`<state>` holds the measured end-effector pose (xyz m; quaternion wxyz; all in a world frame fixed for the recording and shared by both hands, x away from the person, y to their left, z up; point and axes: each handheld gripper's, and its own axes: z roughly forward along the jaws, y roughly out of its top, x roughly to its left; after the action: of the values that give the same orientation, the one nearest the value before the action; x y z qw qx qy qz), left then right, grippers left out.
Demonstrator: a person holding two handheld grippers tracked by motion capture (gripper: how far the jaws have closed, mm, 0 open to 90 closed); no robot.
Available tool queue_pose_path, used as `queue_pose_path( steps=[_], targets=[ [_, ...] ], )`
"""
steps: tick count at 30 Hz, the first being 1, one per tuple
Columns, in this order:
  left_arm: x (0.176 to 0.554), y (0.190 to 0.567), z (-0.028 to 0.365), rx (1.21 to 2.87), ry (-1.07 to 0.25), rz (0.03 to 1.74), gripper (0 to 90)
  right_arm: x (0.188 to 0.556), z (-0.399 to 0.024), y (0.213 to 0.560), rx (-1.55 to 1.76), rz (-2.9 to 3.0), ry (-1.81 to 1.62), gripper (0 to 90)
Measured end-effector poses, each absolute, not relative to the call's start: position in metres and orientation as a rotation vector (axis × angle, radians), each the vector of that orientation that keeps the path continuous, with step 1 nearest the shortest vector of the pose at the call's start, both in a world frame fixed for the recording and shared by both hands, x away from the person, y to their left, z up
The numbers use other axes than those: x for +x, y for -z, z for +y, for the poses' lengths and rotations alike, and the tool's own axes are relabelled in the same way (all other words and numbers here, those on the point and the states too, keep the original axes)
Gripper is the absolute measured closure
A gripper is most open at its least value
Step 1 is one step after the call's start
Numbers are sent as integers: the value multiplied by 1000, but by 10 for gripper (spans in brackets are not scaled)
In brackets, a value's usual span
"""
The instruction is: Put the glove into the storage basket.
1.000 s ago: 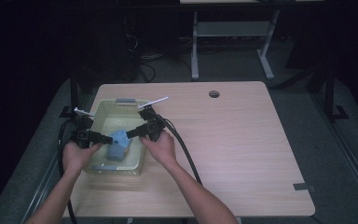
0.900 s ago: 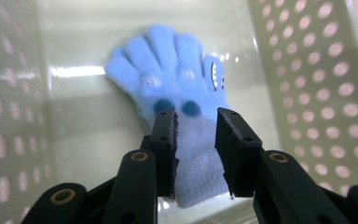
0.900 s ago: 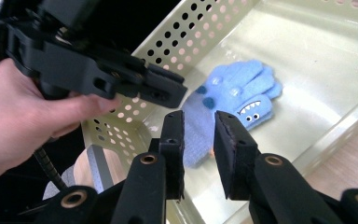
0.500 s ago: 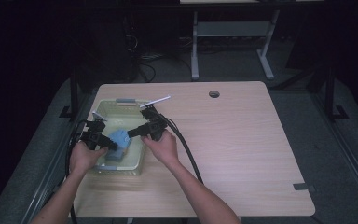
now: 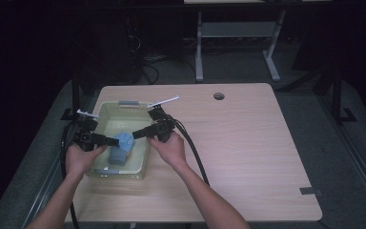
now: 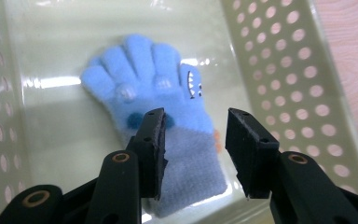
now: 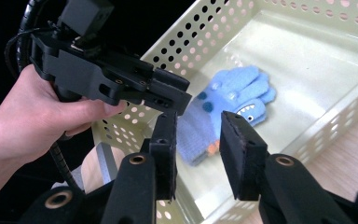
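A light blue knit glove (image 6: 154,88) with a shark face lies flat on the floor of a pale perforated basket (image 6: 279,56). My left gripper (image 6: 195,116) hovers open over the glove's cuff end, with nothing between its jaws. My right gripper (image 7: 198,119) is also open, above the basket's near corner, and looks at the glove (image 7: 235,91) and at the left gripper (image 7: 168,93). In the high view both grippers meet over the basket (image 5: 124,106): the left gripper (image 5: 108,140) comes from the left, the right gripper (image 5: 136,134) from the right, and the glove (image 5: 121,151) lies below them.
The basket stands at the left side of a light wooden table (image 5: 248,143). A round cable hole (image 5: 218,96) sits near the far edge. A small grey patch (image 5: 310,192) lies near the front right corner. Black cables (image 5: 195,152) trail from the grippers. The surroundings are dark.
The two grippers have drawn slightly away from the glove, which now lies a little lower on the basket floor. The left hand shifted a little.
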<state>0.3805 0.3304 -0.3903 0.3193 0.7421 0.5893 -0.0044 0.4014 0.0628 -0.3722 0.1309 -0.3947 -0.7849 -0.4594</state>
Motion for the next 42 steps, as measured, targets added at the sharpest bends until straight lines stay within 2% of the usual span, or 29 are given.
queue_pose_path(
  steps=[6, 17, 42],
  targets=[
    [374, 383, 327, 1933, -29, 1503, 515, 400, 47, 371, -1146, -2268, 1357, 590],
    [369, 370, 311, 1863, -26, 1410, 447, 401, 27, 363, -1150, -2263, 1401, 507],
    [367, 354, 281, 1808, -30, 1319, 417, 402, -28, 358, -1219, -2275, 1427, 417]
  ],
)
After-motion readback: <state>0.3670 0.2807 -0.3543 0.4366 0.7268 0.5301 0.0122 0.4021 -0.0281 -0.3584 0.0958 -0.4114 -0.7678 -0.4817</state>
